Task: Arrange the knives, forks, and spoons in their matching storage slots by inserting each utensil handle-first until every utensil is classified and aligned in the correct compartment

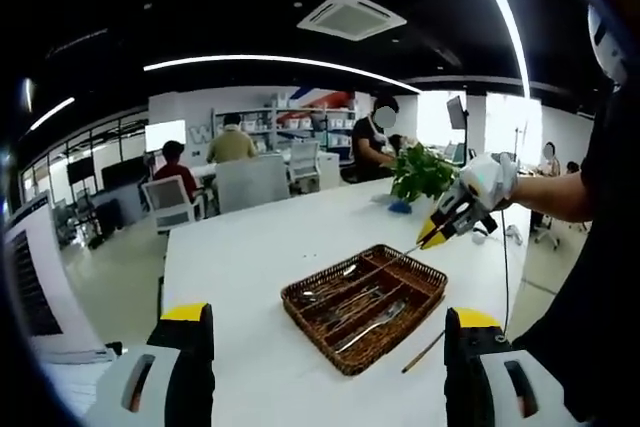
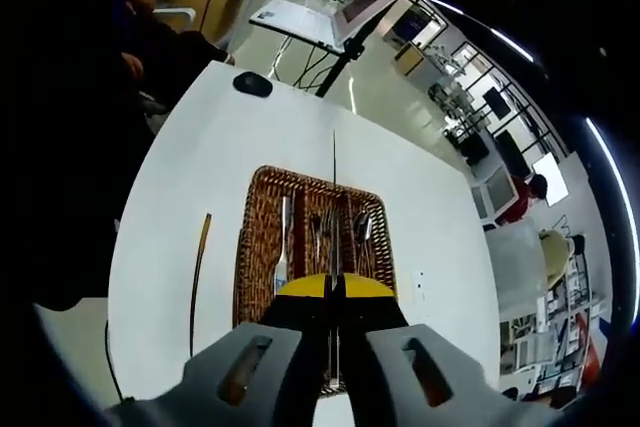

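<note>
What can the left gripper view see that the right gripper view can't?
Left gripper view alone: a potted plant, people at desks, and the right gripper from outside, held by a gloved hand. Right gripper view alone: a black mouse on the white table. Both: the wicker cutlery tray and a stick beside it.

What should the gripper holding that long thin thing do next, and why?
Probably lower it toward the wicker tray. The right gripper is shut on a thin utensil, what kind I cannot tell, held above the tray's slots, where other cutlery already lies. The left gripper is open, away from the tray.
</note>
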The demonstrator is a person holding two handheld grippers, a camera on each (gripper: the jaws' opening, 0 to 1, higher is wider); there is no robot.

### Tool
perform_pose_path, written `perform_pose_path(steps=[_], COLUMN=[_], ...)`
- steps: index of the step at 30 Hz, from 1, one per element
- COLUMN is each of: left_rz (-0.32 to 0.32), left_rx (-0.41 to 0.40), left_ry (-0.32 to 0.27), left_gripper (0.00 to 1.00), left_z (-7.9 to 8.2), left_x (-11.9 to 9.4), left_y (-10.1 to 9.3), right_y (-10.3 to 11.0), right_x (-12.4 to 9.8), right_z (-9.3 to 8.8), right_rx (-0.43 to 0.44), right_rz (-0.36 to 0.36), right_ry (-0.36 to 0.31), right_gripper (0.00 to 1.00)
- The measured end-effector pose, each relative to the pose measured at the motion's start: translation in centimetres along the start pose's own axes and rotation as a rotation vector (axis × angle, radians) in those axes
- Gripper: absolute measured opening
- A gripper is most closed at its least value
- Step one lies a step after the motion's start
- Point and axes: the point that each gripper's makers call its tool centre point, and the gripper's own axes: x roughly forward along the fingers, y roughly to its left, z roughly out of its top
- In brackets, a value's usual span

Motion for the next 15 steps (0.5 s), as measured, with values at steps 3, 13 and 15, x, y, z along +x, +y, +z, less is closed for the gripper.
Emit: perform_pose_path(steps=[3,13,15], left_rz=[0.001,0.005,0.006], left_rx=[0.016,0.013,0.014], left_ry=[0.013,0.027,0.027], left_gripper=[1.0,1.0,1.0], left_z=[-0.4,-1.0,-0.9], left_x=[0.1,0.0,-0.1], left_y=[0.0,0.4,0.5], right_y=[0.2,1.3,1.7], right_x=[0.4,2.7,3.3], right_z=[-0.2,-1.8,-2.2], right_rx=[-0.001,0.005,0.007], right_rz=[0.003,0.02,0.025], right_ry=[0.002,0.018,0.021], right_gripper=[0.0,0.0,0.0])
